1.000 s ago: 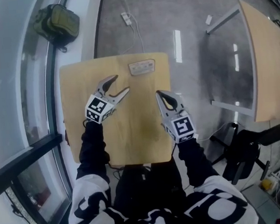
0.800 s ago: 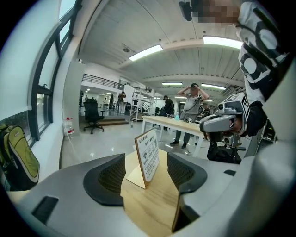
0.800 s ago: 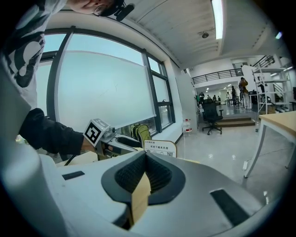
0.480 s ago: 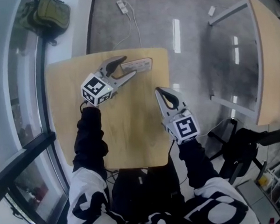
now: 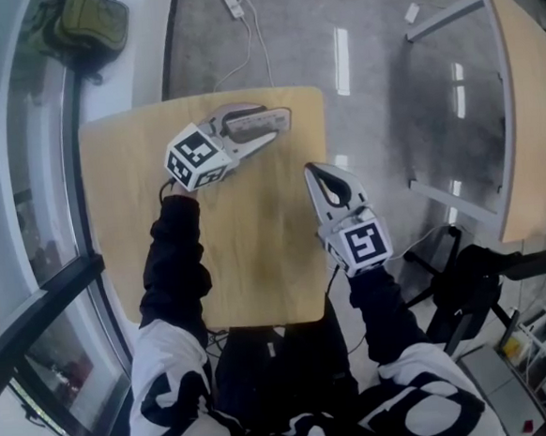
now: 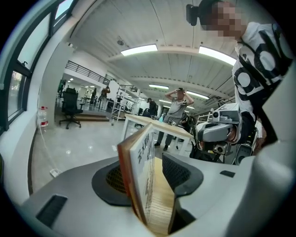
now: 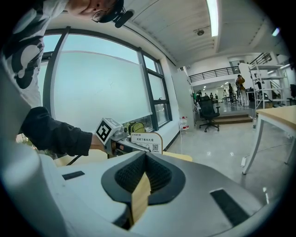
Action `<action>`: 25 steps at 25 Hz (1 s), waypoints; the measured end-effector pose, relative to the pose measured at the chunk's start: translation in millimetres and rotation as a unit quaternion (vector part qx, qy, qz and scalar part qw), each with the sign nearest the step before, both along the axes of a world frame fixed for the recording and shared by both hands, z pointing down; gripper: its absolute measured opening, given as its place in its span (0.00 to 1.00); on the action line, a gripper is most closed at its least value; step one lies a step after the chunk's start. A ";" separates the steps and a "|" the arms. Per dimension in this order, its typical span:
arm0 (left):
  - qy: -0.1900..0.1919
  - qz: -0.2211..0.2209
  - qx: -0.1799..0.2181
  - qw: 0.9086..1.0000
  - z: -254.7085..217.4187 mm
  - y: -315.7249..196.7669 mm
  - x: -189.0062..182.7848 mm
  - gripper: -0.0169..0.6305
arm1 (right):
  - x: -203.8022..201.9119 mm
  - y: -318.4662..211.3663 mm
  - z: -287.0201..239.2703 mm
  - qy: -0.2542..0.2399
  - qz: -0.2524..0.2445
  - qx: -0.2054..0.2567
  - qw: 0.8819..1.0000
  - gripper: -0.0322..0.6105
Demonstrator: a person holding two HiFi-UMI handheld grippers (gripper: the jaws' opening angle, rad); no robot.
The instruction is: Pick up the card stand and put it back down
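Note:
The card stand [image 5: 258,121], a printed card in a wooden base, stands near the far edge of the wooden table [image 5: 161,230]. My left gripper [image 5: 267,123] has a finger on each side of it. In the left gripper view the card stand [image 6: 149,185] fills the gap edge-on. The jaws have just been closing and the pads [image 6: 181,172] now press on its base. My right gripper [image 5: 324,173] is shut and holds nothing, hovering over the table's right side, well short of the stand. Its view shows the card stand [image 7: 147,138] and the left gripper's marker cube [image 7: 106,131] ahead.
A green backpack [image 5: 84,25] lies by the window at far left. A cable and power strip [image 5: 235,7] lie on the floor beyond the table. A second table [image 5: 527,98] stands to the right, a black chair [image 5: 467,291] near right. People stand far off in the hall [image 6: 178,109].
My left gripper has reached forward and right from mid-table to the card stand, and its jaws have narrowed around it. The right gripper has hardly moved.

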State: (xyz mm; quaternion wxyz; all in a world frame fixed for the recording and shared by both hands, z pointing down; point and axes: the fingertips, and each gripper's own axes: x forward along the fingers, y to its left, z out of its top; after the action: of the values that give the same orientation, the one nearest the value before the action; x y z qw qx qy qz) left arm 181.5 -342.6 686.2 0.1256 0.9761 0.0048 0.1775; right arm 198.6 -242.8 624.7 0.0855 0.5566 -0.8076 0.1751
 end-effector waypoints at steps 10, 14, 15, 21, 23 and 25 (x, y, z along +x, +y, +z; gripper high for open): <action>-0.024 0.002 -0.006 1.000 6.5 9.2 -1.9 0.07 | -2.8 7.4 -13.4 0.003 0.008 0.011 1.000 0.07; -0.032 -0.008 -0.020 0.999 4.0 20.3 -6.7 0.07 | -8.4 12.6 -17.5 0.003 0.013 0.011 1.000 0.07; -0.038 -0.011 -0.026 0.999 2.4 26.3 -10.1 0.07 | -11.6 15.9 -19.0 0.003 0.015 0.008 1.000 0.07; -0.069 -0.041 -0.056 0.995 -43.8 83.6 -34.1 0.07 | -28.5 50.4 -58.2 -0.003 0.041 0.003 0.999 0.07; -0.071 -0.064 -0.063 0.993 -62.6 95.9 -41.8 0.07 | -30.7 56.7 -71.2 -0.001 0.053 0.001 0.999 0.07; -0.078 -0.090 -0.071 0.990 -79.1 106.8 -53.0 0.07 | -33.4 64.1 -82.9 0.000 0.068 -0.004 0.998 0.07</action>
State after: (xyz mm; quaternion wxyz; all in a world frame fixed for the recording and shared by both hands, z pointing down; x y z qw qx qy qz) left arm 128.5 -235.8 607.1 0.2097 0.9445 -0.0805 0.2399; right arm 165.2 -178.8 541.8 0.0757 0.6103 -0.7669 0.1838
